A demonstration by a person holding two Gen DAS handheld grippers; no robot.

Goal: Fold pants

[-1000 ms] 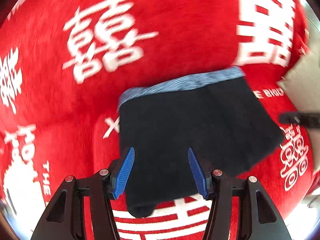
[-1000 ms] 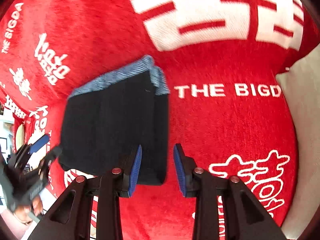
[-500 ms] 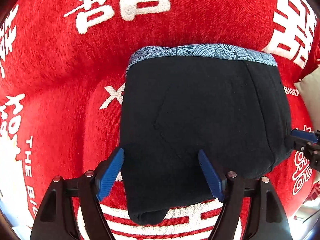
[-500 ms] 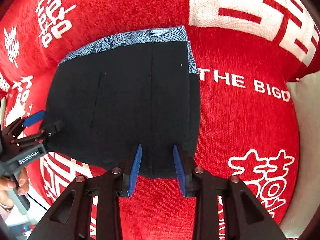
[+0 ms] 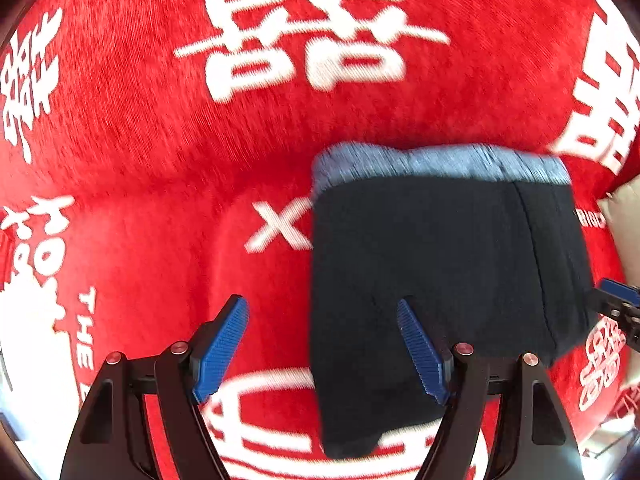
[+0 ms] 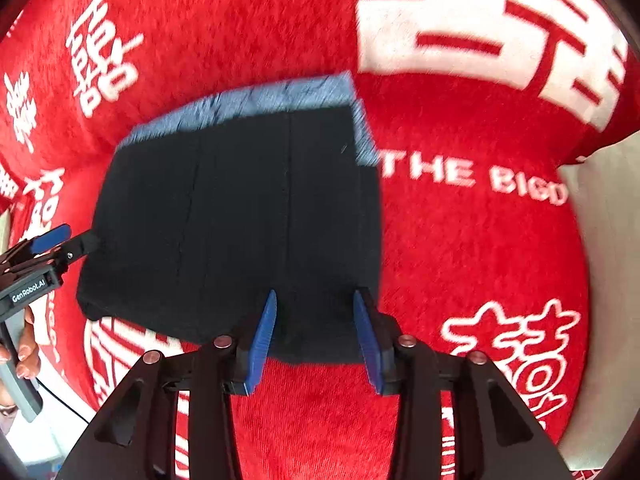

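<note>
Folded black pants (image 5: 440, 280) with a blue-grey waistband lie flat on the red blanket (image 5: 160, 152). My left gripper (image 5: 320, 302) stands open wide above their left edge, one blue pad over the blanket and the other over the black cloth. In the right wrist view the pants (image 6: 240, 208) fill the middle. My right gripper (image 6: 314, 296) hovers at their near right corner with its jaws opening. The hem lies between the pads, and they do not press on it. Each gripper shows at the edge of the other's view: the right gripper (image 5: 616, 304), the left gripper (image 6: 48, 248).
The red blanket (image 6: 460, 260) carries large white characters and lettering. A pale cushion (image 6: 600, 248) borders it on the right. A person's hand (image 6: 18, 356) holds the left gripper's handle at the blanket's lower left edge.
My left gripper opened wider and slid left, off the middle of the pants to their left edge. My right gripper moved over the near right corner and its jaws spread apart.
</note>
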